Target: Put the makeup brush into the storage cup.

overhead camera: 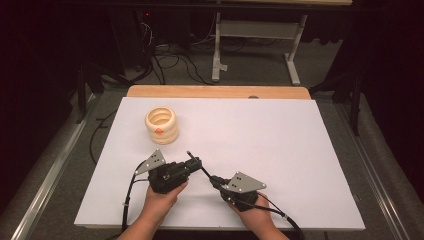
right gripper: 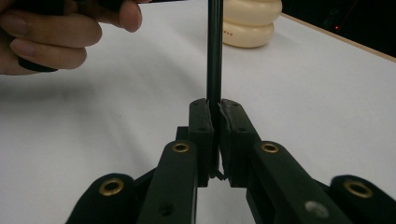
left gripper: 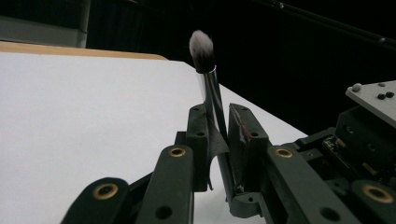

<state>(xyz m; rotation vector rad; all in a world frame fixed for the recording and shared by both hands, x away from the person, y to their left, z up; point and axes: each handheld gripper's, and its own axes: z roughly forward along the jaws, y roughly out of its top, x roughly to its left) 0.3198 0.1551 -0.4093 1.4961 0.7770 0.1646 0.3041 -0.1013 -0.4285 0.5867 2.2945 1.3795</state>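
A slim black makeup brush [overhead camera: 205, 172] spans the gap between my two grippers near the table's front. In the left gripper view its white-tipped bristles [left gripper: 201, 46] point up. Its silver collar and black handle run tilted between the jaws of my left gripper [left gripper: 217, 109], which press on it from both sides. My right gripper [right gripper: 214, 102] is shut on the brush handle [right gripper: 215, 46], which rises straight out of its jaws. In the high view my left gripper [overhead camera: 194, 162] is near the bristle end and my right gripper [overhead camera: 215, 180] is on the handle end.
A cream ribbed round holder [overhead camera: 161, 125] stands upright at the back left of the white table top [overhead camera: 260, 135], also visible as the holder [right gripper: 250, 23] beyond the brush. The person's left hand [right gripper: 51, 37] is close by. A wooden strip [overhead camera: 220, 92] edges the far side.
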